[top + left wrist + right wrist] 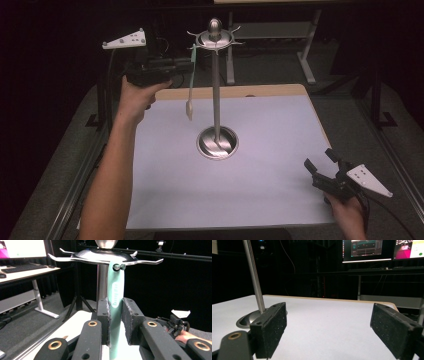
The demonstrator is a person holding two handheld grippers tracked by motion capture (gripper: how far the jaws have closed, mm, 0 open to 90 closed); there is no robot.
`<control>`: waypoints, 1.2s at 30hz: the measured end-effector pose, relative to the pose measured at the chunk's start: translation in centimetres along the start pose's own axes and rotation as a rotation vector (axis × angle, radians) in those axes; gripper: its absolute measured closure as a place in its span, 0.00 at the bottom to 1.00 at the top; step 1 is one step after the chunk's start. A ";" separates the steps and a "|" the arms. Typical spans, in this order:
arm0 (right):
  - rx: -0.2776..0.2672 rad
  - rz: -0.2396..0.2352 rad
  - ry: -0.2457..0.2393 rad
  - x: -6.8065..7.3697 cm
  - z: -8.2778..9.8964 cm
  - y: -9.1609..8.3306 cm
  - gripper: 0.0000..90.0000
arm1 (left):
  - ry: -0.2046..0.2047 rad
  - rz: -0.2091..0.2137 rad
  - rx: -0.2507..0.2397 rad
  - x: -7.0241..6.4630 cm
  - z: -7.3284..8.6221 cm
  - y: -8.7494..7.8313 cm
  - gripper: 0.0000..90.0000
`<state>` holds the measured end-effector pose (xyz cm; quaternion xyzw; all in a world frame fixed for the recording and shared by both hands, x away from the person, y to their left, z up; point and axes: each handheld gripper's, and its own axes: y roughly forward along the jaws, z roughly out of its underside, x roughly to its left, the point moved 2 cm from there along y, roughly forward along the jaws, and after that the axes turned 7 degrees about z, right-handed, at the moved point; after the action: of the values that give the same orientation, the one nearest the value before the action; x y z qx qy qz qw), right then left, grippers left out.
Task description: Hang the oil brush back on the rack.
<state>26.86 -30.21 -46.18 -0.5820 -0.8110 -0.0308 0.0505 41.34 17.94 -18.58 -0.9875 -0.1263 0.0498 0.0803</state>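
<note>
A mint green spatula point(191, 82) hangs by its top hole from a hook on the metal stand point(217, 90). It hangs on the left side of the stand, w/ its pale flat end low, above the far left part of the white table point(250, 200).

In the left gripper view the spatula handle point(115, 305) sits between the 2 black jaws. The left gripper point(187, 64) is held up high, far left, pinching the handle just under the hook. The left hand point(134, 97) holds it from below.

The stand is tall, w/ a round base mid table and a ring of hooks plus a knob at the top.

The right gripper point(320, 159) is low at the near right corner, jaws spread wide, nothing in them. In the right gripper view the stand pole point(254, 277) is at left.
</note>
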 end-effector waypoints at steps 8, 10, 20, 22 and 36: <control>0.004 0.003 0.004 0.0 0.0 0.1 0.15 | 0.008 -0.082 0.081 -0.3 1.0 -0.4 0.59; 0.001 0.003 -0.003 0.0 0.0 0.0 0.15 | -0.004 -0.093 0.123 -0.3 1.4 -0.6 0.51; 0.007 0.006 -0.007 0.0 0.0 0.1 0.15 | -0.045 -0.166 0.235 -0.9 4.4 -1.8 0.36; 0.006 0.004 -0.009 0.1 0.0 0.1 0.15 | -0.046 -0.182 0.248 -1.1 5.1 -2.1 0.35; 0.006 0.005 -0.013 0.1 0.0 0.1 0.15 | -0.083 -0.276 0.321 -2.3 11.9 -3.8 0.30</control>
<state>26.90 -30.06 -46.18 -0.5840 -0.8100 -0.0243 0.0471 36.80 22.69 -29.46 -0.9324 -0.2541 0.0987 0.2373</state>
